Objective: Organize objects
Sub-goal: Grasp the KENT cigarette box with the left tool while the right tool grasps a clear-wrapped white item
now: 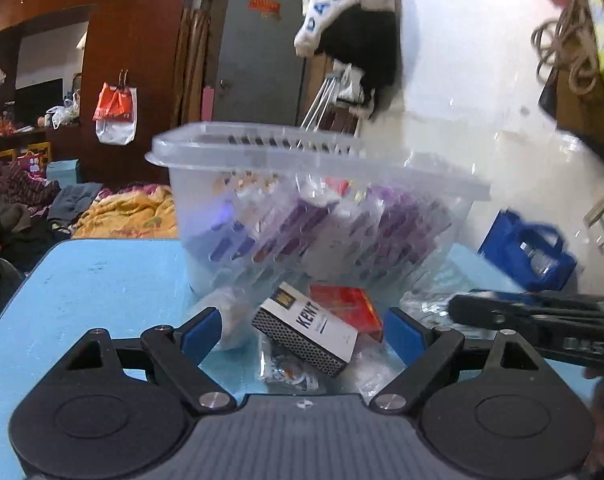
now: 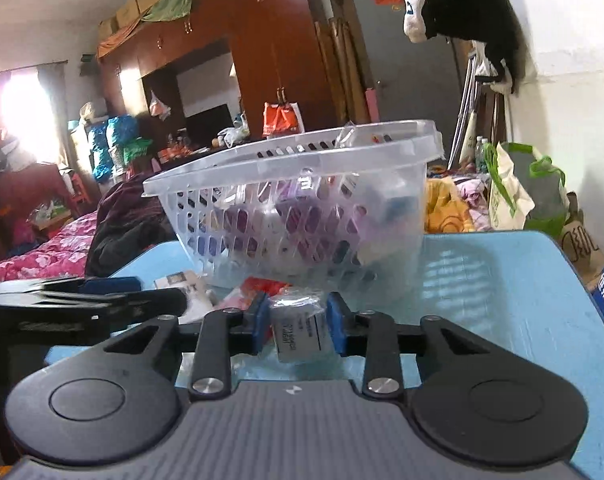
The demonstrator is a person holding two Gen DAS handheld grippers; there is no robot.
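A white Kent cigarette box (image 1: 309, 328) lies tilted on the blue table (image 1: 102, 280), with a red box (image 1: 347, 304) just behind it. My left gripper (image 1: 302, 332) is open; its blue pads stand either side of the Kent box without touching it. A clear plastic basket (image 1: 262, 152) holding several purple and white packets stands behind. My right gripper (image 2: 298, 324) is shut on a small plastic-wrapped white packet (image 2: 298, 332) in front of the basket (image 2: 286, 160). Each gripper shows from the side in the other's view.
Loose clear wrappers (image 1: 290, 372) lie on the table under the Kent box. A blue bag (image 1: 525, 252) sits beyond the table's right side, and a green-and-white bag (image 2: 513, 192) behind it. Bedding and clothes (image 2: 62, 248) lie past the left edge.
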